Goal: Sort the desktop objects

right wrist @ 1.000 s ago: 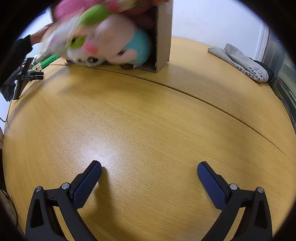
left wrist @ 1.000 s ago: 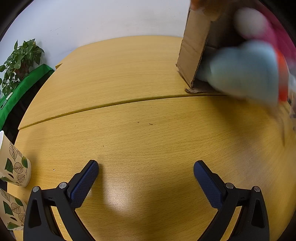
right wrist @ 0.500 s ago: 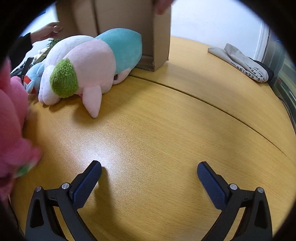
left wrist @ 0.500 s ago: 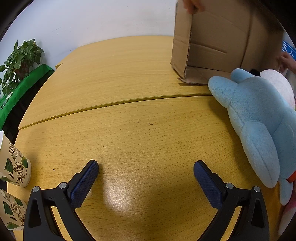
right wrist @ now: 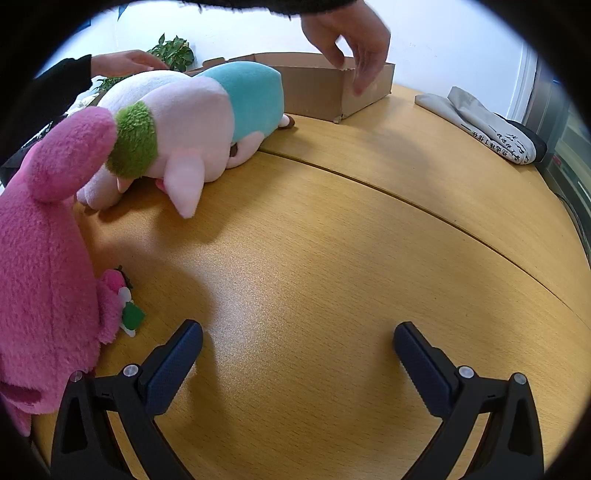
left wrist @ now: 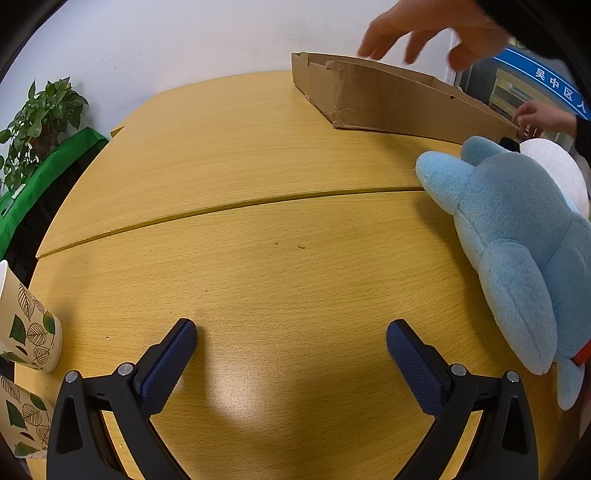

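A blue plush toy (left wrist: 517, 236) lies on the wooden table (left wrist: 258, 266) at the right of the left wrist view, a white plush (left wrist: 557, 170) behind it. In the right wrist view a pink, white and teal plush (right wrist: 192, 122) lies at the back left, and a magenta plush (right wrist: 40, 266) stands at the near left. A shallow cardboard box (left wrist: 388, 99) sits upright at the back; it also shows in the right wrist view (right wrist: 325, 88). My left gripper (left wrist: 291, 336) is open and empty above bare table. My right gripper (right wrist: 297, 339) is open and empty too.
A person's hands (right wrist: 347, 33) hover over the box. Two leaf-printed paper cups (left wrist: 22, 325) stand at the table's left edge. A folded grey cloth (right wrist: 484, 125) lies at the back right. A potted plant (left wrist: 37, 122) stands beyond the table.
The box was tipped on its side spilling the plush toys; it now stands upright and flat on the table. The toys have come to rest. Neither gripper has moved.
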The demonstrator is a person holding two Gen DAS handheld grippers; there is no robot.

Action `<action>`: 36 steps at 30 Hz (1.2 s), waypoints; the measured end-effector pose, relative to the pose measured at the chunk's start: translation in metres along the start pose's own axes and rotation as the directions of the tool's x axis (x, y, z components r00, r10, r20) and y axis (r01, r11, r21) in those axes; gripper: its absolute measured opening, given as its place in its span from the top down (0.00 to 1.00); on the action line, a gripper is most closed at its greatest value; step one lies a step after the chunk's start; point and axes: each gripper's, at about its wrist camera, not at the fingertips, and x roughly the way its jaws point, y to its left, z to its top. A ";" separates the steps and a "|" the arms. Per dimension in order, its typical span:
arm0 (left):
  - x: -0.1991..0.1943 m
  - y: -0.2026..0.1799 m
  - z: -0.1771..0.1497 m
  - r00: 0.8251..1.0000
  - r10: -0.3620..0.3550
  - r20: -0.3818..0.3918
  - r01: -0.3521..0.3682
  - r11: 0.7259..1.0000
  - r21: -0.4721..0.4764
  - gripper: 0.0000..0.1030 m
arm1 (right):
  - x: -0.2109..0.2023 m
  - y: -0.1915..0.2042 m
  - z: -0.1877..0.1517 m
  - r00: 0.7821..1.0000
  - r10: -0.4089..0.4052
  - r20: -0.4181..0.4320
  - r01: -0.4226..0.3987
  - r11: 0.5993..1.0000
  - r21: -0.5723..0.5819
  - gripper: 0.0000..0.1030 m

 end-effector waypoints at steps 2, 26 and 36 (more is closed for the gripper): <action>0.001 0.000 0.000 1.000 0.000 0.000 0.000 1.000 0.000 0.00 | 0.000 0.000 0.000 1.000 0.000 0.000 0.000 1.000 0.000 0.00; -0.009 -0.004 -0.002 1.000 0.000 -0.001 0.000 1.000 -0.001 0.00 | 0.001 -0.002 0.002 1.000 0.002 -0.002 -0.002 1.000 0.001 0.00; -0.009 -0.005 -0.003 1.000 0.000 -0.001 0.000 1.000 -0.001 0.00 | 0.001 -0.002 0.002 1.000 0.002 -0.003 -0.002 1.000 0.002 0.00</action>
